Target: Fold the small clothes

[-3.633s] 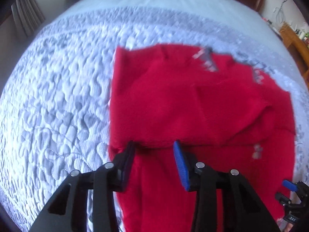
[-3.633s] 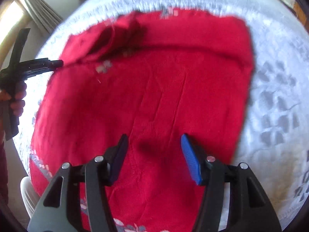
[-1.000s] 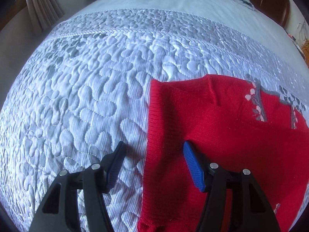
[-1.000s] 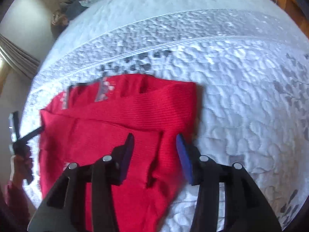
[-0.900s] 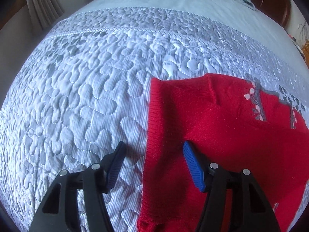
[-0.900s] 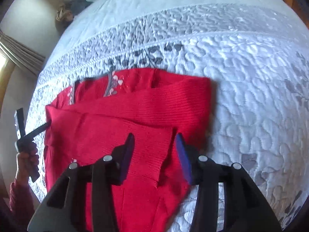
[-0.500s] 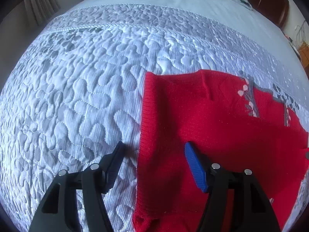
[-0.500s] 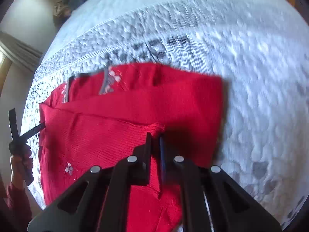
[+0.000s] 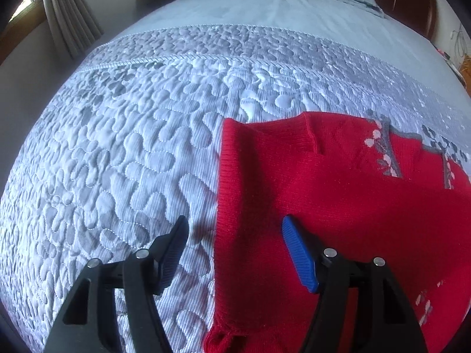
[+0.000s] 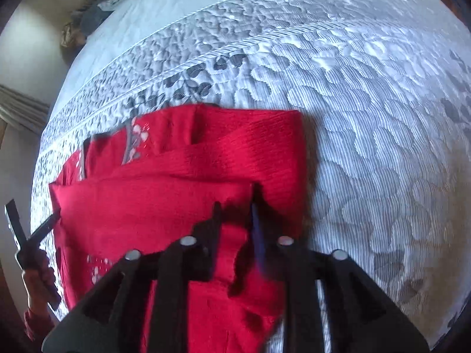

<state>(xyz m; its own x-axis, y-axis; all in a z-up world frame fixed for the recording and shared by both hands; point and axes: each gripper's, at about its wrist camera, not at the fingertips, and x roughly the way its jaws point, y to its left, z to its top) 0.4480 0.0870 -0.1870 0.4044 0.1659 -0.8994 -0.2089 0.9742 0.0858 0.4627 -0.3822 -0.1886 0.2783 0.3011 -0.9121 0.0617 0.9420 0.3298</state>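
Observation:
A small red knit sweater [image 9: 338,194] with grey and pink trim lies partly folded on the quilted bedspread [image 9: 123,153]. My left gripper [image 9: 232,229] is open and straddles the sweater's left edge, one finger over the quilt, the blue pad over the knit. In the right wrist view the sweater [image 10: 182,176] shows a folded sleeve band across it. My right gripper [image 10: 235,206] is shut on the sweater's folded layer near its right side. The left gripper [image 10: 32,235] and the hand holding it show at the sweater's far left.
Grey curtains [image 9: 70,26] hang at the far left. A dark wooden headboard [image 9: 412,3] and pale blue bedding [image 9: 279,3] lie beyond the quilt. A heap of clothes [image 10: 85,20] sits at the bed's far corner.
My right gripper closed from open onto the red folded layer and now holds it. My left gripper stayed open and shifted slightly along the sweater's left edge.

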